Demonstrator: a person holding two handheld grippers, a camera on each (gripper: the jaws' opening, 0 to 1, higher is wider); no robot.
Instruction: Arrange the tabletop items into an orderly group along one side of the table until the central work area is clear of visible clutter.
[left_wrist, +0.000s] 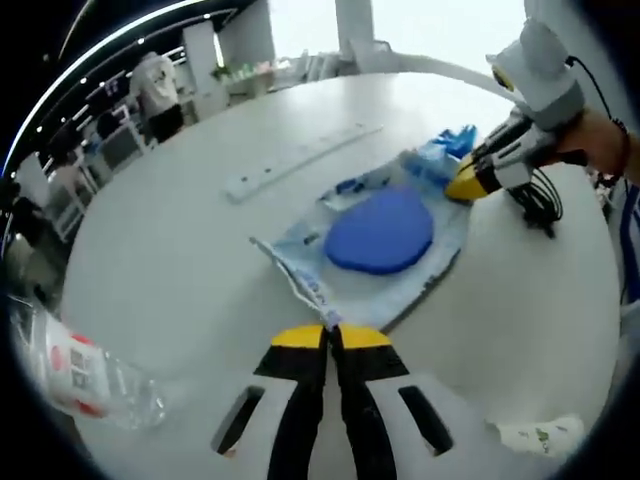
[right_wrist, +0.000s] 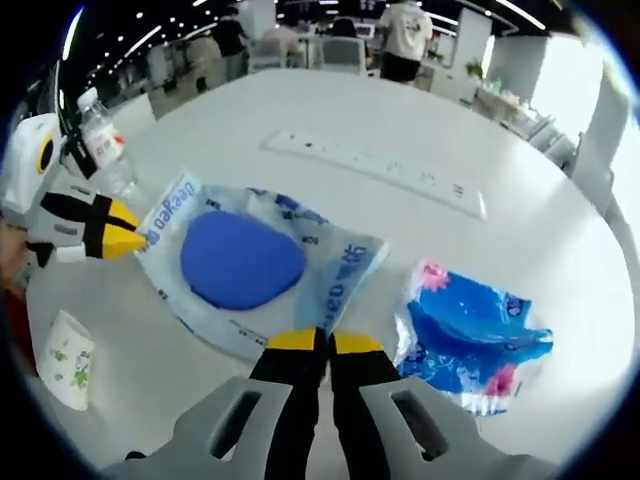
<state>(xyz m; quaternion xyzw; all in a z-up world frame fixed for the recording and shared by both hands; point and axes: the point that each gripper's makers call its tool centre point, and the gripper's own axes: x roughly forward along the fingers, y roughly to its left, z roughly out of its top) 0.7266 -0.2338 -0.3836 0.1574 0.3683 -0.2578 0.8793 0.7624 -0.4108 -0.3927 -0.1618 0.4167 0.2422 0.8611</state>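
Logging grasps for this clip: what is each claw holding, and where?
Both hold the clear bag with the blue pad: left claw and right claw pinch opposite edges.

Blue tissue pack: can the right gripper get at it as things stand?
Probably not right away. The right gripper is shut on the clear bag holding the blue pad. The blue tissue pack lies unobstructed just beside its jaws, so it would need to release first.

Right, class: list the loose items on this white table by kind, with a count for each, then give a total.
Clear packet holding a blue pad: 1
Blue wrapper with pink flowers: 1
White power strip: 1
Plastic bottle: 1
Small white packet with green print: 1
Total: 5
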